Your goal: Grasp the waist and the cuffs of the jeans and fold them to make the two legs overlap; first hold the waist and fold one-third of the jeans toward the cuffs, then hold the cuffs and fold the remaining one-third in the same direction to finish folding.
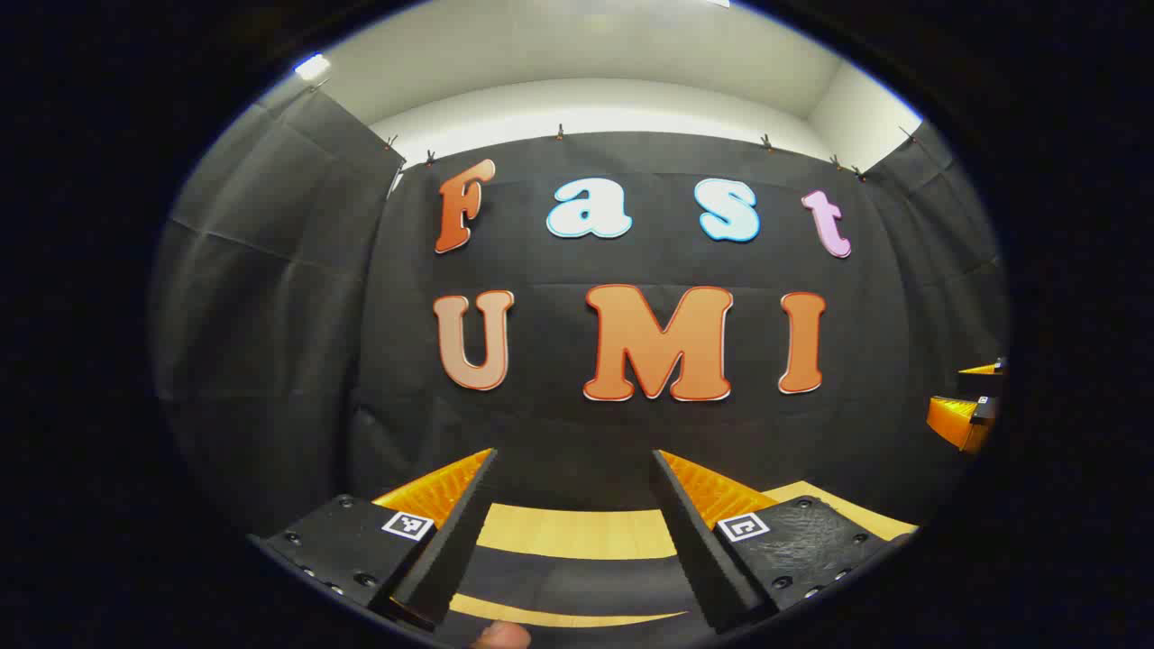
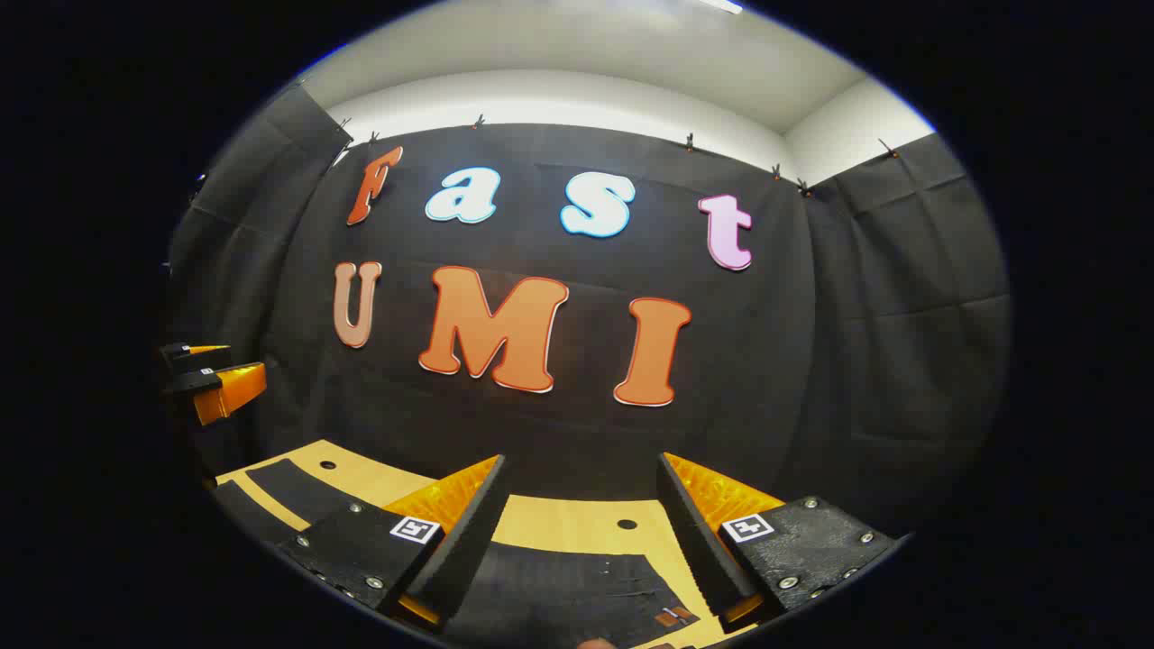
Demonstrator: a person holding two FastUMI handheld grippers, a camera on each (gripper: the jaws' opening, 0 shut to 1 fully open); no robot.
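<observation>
**Both grippers held open above the jeans on the table**

In the left gripper view, the left gripper (image 1: pixel 573 505) has its two fingers spread wide apart with nothing between them. Through the gap a light wooden table (image 1: pixel 577 532) shows, and a dark band of the jeans (image 1: pixel 559 586) lies across it just below the fingertips. The fingers are lifted off the cloth and do not touch it. A fingertip of the person (image 1: pixel 500 635) peeks in at the bottom edge. At the far right of this view the other gripper shows, held at about the same height.

In the right gripper view, the right gripper (image 2: pixel 581 505) is likewise spread wide and holds nothing. Between and under its fingers lies the dark denim, flat on the table, with a small brown patch (image 2: pixel 676 617) near the right finger; this looks like the waist end. A further strip of the jeans runs off to the left across the wood. A small round hole (image 2: pixel 627 524) in the tabletop sits between the fingertips. The left gripper shows at the far left edge here, well apart from the right one.

Behind the table hangs the booth's black cloth wall (image 1: pixel 270 315).
</observation>
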